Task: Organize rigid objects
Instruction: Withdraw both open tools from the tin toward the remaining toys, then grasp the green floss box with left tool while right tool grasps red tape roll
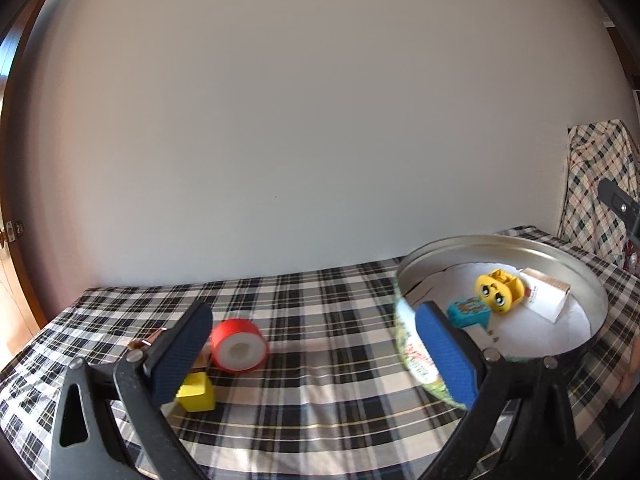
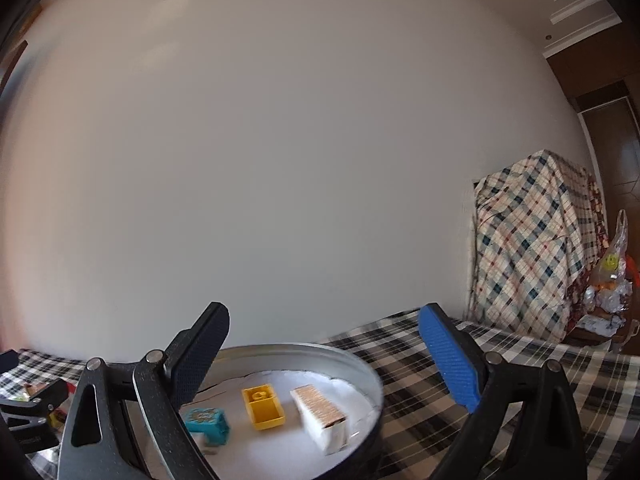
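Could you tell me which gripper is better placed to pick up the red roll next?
Left, probably: the open left gripper has the red roll between its fingers' line; the right gripper faces the tin.

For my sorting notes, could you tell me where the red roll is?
In the left wrist view, the red roll lies on the checked tablecloth, outside the tin, beside the yellow block.

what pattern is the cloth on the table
Black, white and grey plaid on the tablecloth, with thin yellowish lines; it shows best in the left wrist view.
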The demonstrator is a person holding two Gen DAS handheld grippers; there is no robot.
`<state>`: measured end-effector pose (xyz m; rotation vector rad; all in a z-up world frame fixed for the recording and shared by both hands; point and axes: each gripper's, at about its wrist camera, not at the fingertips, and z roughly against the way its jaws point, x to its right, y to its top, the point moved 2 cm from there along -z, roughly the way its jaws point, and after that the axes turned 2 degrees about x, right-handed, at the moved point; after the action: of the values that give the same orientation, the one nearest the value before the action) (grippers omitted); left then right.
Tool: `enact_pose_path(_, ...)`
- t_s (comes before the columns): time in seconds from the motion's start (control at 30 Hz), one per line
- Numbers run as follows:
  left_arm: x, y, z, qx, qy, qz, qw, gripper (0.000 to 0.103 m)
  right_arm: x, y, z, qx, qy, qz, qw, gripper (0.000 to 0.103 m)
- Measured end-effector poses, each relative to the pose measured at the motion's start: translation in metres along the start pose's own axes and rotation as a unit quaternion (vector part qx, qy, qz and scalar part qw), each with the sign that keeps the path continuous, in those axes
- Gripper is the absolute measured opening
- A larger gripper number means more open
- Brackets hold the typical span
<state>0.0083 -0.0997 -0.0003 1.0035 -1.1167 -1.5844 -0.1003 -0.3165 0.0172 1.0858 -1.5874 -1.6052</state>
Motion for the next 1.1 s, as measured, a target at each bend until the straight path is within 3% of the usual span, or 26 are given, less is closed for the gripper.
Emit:
enact_pose_path(0.7,-0.094,-0.011,-0.011,-0.028,0.039,0.02,0.9986,0.103,-0.131,-0.023,0.011,-0.053,0.102,0.009,0.993,0.097)
enact_pose_path(1.1,-0.159,-0.027,-0.029,-0.099,0.05,0.032,0.9933,0.103,-0.197,-0.04,0.003,-0.097,0.143,0.03,0.984,0.097)
